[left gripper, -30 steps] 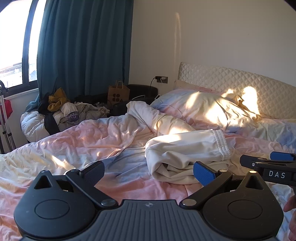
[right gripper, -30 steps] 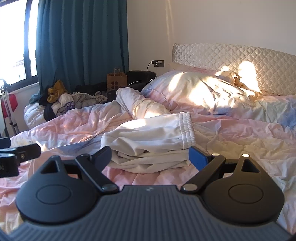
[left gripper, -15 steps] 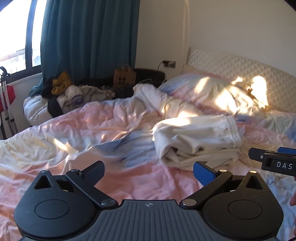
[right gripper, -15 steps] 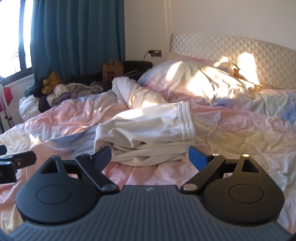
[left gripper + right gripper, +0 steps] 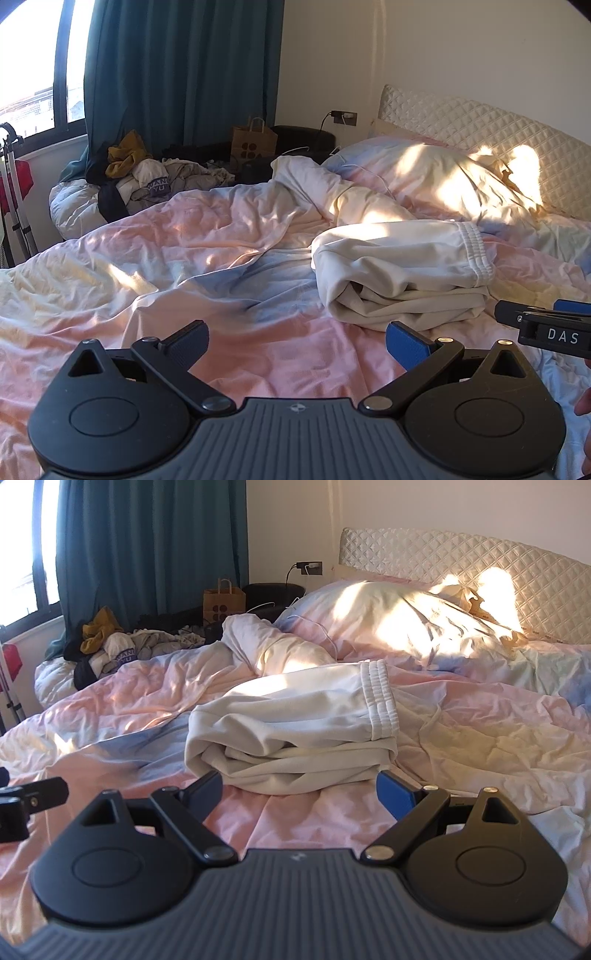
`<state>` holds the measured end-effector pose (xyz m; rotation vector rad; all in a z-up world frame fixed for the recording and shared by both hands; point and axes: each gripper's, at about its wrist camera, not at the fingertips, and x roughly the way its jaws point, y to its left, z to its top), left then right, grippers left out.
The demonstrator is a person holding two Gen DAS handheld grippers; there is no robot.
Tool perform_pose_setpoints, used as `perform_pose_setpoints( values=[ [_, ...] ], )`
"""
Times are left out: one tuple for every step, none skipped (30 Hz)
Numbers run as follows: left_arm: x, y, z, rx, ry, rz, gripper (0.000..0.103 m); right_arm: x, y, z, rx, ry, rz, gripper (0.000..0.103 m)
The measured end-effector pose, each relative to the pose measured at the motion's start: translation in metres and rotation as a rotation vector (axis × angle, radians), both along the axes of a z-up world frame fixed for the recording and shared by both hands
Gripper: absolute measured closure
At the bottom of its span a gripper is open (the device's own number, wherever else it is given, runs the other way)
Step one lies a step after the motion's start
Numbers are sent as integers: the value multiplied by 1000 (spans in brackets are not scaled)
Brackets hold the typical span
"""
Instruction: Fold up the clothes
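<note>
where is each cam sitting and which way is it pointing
Left wrist: sits on the left claw, looking forward across the bed toward the curtain and headboard; its two open fingers show, plus the right claw's tip at the right edge.
Right wrist: sits on the right claw, facing the same way, straight at the folded cream pants; its open fingers show, plus the left claw's tip at the left edge.
Shared: the pants, paper bag, clothes pile.

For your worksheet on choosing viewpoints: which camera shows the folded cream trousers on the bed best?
The right wrist view: the cream trousers lie centred ahead, waistband and folded layers plain. The left wrist view shows them off to the right.
</note>
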<state>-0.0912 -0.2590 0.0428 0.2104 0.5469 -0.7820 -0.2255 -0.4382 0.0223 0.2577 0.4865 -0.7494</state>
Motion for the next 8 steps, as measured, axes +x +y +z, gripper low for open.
perform_pose_setpoints(
  values=[
    [0, 0, 0, -3, -2, 1, 0, 0, 0, 0, -4, -2, -3, 11],
    [-1, 0, 1, -6, -5, 0, 0, -1, 0, 1, -8, -2, -4, 11],
    [-2, 0, 1, -9, -7, 2, 0, -1, 1, 1, -14, 0, -5, 11],
    [-2, 0, 1, -11, -8, 2, 0, -2, 1, 2, -20, 1, -6, 11],
    [-3, 0, 2, -14, -9, 2, 0, -2, 2, 2, -24, 1, -8, 11],
    [-4, 0, 2, -15, -9, 1, 0, -3, 2, 3, -28, 0, -10, 11],
    [-4, 0, 3, -17, -10, -1, 0, -4, 2, 4, -30, -1, -12, 11],
    [-5, -1, 3, -18, -11, -3, 0, -5, 2, 5, -35, -2, -12, 11]
  ],
)
